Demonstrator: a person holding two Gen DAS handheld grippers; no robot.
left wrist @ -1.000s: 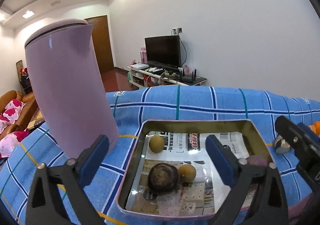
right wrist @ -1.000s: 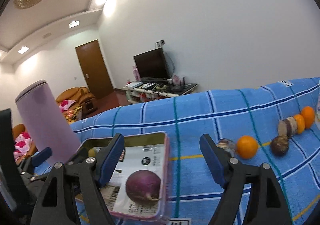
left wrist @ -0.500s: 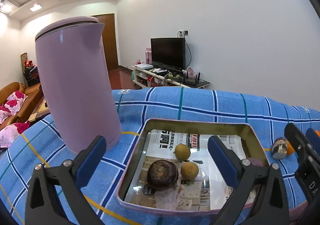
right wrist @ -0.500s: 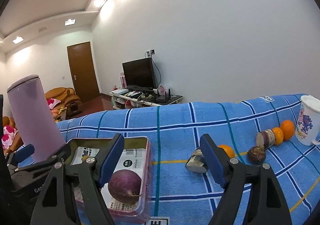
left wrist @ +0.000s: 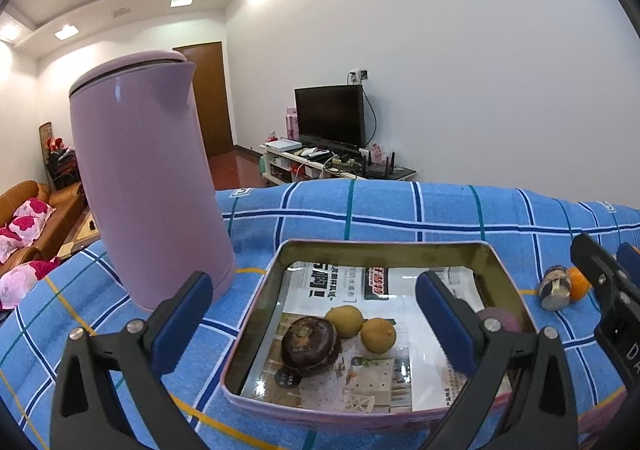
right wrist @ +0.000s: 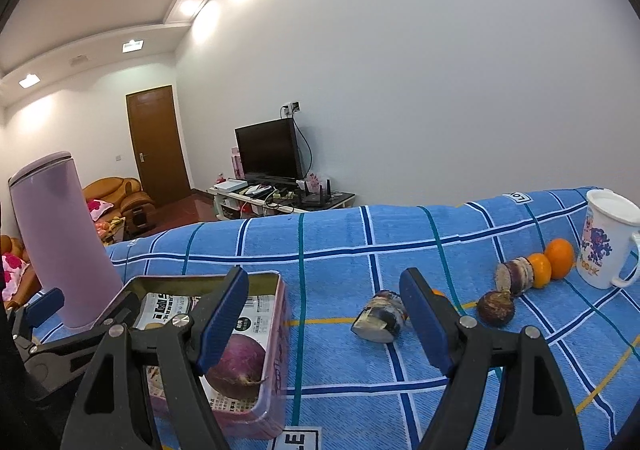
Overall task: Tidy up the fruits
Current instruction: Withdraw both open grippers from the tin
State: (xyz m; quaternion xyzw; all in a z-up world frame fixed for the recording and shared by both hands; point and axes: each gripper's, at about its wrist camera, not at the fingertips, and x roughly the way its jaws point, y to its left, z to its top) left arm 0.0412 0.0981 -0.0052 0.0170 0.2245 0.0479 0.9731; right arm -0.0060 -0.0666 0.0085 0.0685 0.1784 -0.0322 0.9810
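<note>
A metal tray (left wrist: 384, 246) (right wrist: 276, 314) lined with newspaper sits on the blue checked cloth. Inside it lie a dark brown fruit (left wrist: 311, 344), two small yellow-brown fruits (left wrist: 344, 321) (left wrist: 378, 334) and a purple round one (right wrist: 237, 366) (left wrist: 500, 318). My left gripper (left wrist: 314, 326) hangs open over the tray's near side, empty. My right gripper (right wrist: 324, 324) stands open and empty over the cloth, right of the tray. Beyond it lie a cut piece (right wrist: 380, 316), a dark fruit (right wrist: 496, 308), another cut piece (right wrist: 514, 277) and two oranges (right wrist: 538, 276) (right wrist: 560, 258).
A tall lilac kettle (left wrist: 148, 177) (right wrist: 60, 242) stands left of the tray. A white printed mug (right wrist: 608, 246) stands at the far right of the cloth. Past the table's far edge are a TV stand, a sofa and a door.
Both views have swung: the left one now looks straighter at the tray, the right one has turned toward the fruit row, bringing the mug into sight. One small fruit in the tray rolled nearer the others.
</note>
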